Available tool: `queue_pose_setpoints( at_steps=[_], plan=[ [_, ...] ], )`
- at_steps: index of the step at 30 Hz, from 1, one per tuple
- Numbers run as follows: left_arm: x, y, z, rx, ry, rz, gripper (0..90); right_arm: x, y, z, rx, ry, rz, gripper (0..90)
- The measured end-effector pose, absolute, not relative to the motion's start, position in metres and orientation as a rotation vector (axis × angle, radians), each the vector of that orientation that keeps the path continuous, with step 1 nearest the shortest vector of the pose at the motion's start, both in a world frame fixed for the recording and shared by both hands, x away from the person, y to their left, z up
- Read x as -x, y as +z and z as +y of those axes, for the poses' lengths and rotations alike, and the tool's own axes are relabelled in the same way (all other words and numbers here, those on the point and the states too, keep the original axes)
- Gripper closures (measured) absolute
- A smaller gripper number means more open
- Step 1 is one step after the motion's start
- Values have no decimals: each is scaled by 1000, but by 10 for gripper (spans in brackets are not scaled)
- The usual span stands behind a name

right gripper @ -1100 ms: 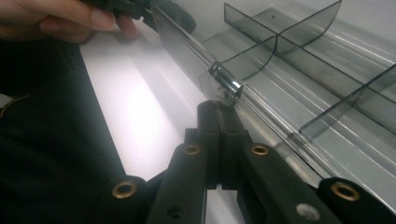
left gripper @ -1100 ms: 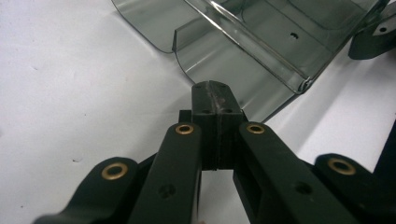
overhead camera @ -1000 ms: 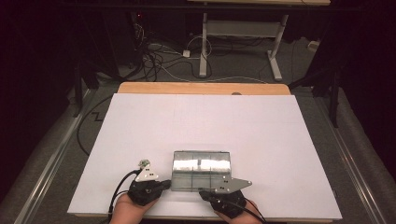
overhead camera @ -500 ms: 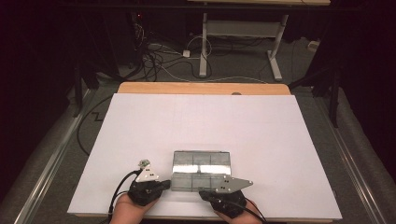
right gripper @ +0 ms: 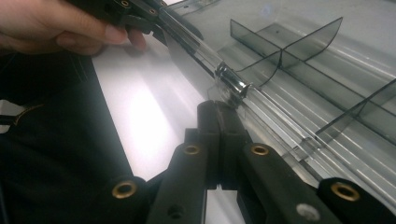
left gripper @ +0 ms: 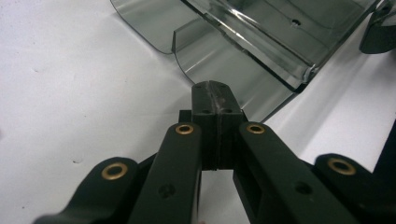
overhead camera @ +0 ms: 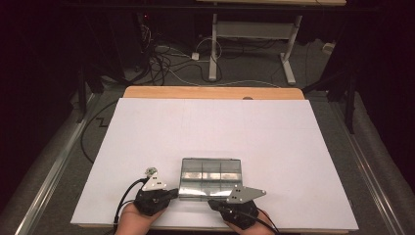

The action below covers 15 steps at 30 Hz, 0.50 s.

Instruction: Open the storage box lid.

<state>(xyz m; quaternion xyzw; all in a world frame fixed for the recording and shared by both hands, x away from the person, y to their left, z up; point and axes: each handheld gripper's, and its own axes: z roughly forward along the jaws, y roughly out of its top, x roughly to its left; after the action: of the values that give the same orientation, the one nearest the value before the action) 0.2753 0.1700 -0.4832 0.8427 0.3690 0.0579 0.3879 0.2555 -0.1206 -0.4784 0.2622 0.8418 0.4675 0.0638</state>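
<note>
While the clear plastic box (overhead camera: 211, 177) with dividers lies flat near the front edge of the white desk (overhead camera: 215, 127), a claw sits at each of its front corners. The left claw (overhead camera: 172, 194) is clenched tight with nothing between its jaws, its tip just beside the box's front left corner. The right claw (overhead camera: 211, 202) is clenched too, its tip right at the box's hinge (right gripper: 232, 83), and I cannot tell if it touches.
</note>
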Motion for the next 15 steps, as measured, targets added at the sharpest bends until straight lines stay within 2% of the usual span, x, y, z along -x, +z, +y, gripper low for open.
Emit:
queue_pose_setpoints(
  at_steps=[15],
  plan=[
    [-276,-472,180,-2051,150,913,875,-256,-472,-122,-777,1443,2514,900]
  ],
)
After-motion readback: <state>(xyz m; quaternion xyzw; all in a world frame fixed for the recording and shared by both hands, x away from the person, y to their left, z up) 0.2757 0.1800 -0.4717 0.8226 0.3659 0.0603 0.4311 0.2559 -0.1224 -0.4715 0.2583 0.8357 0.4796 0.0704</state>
